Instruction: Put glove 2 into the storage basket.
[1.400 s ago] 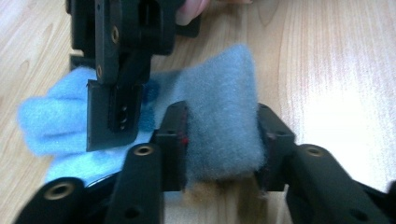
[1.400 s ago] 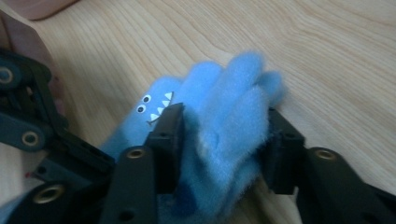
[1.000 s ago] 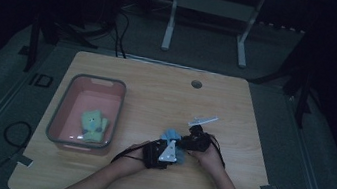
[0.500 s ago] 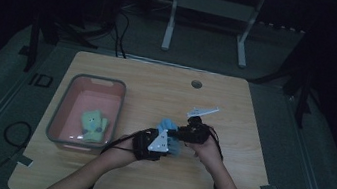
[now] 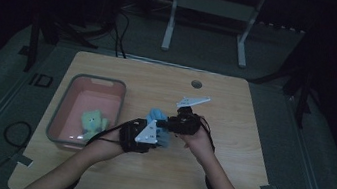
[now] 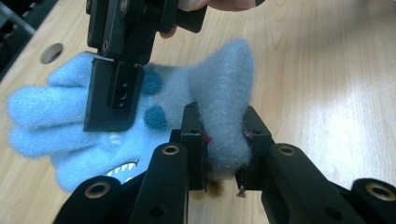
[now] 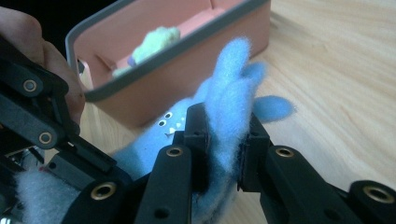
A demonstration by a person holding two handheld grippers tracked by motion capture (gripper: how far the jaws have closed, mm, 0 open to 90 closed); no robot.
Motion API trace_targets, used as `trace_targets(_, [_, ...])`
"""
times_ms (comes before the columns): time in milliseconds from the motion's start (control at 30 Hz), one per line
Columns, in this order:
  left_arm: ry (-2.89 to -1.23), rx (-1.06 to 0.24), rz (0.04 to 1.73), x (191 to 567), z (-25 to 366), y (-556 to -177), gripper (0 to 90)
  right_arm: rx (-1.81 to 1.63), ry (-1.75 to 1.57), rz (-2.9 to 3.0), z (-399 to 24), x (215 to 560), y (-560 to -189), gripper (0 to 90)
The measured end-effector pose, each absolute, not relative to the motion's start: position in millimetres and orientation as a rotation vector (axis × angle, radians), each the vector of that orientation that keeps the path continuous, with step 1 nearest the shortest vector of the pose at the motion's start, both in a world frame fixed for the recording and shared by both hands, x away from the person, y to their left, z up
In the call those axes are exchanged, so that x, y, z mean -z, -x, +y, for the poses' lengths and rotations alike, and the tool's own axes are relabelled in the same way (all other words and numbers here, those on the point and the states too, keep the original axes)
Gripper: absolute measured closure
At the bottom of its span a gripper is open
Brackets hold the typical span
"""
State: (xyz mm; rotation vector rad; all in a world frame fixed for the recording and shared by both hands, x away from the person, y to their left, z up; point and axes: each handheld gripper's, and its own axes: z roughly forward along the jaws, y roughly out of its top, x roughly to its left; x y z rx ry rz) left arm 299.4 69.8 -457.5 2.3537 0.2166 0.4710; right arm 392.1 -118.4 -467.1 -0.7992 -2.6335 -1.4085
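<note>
A fuzzy blue plush toy (image 5: pixel 156 115) with dark blue spots and a toothed mouth hangs a little above the wooden table (image 5: pixel 225 174), between my two grippers. In the left gripper view my left gripper (image 6: pixel 222 133) is shut on one limb of the blue plush toy (image 6: pixel 60 126), and the right gripper's jaw (image 6: pixel 114 93) clamps its other side. In the right gripper view my right gripper (image 7: pixel 223 135) is shut on another part of the plush toy (image 7: pixel 236 88). From above, the left gripper (image 5: pixel 150 133) and right gripper (image 5: pixel 172 124) sit close together at mid-table.
A pink tray (image 5: pixel 92 79) with a grey rim stands on the left of the table and holds a green plush toy (image 5: pixel 93 119). The tray (image 7: pixel 187 65) is just beyond the blue toy in the right gripper view. A round cable hole (image 5: pixel 196 84) lies near the far edge.
Both hands have risen with the blue plush toy held between them. They have shifted left in the high view, toward the pink tray. Both grips stay unchanged.
</note>
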Motion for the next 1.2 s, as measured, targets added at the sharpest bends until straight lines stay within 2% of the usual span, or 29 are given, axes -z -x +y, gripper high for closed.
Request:
trace_targets(567, [-2.377,-0.519,0.282,444,112,-296,76.8,1.415,0.728,-2.643,-68,450,-398,77.9])
trace_targets(1200, [-2.401,-0.535,0.430,447,184,-290,76.8,1.387,0.620,-2.627,19,450,-403,78.0])
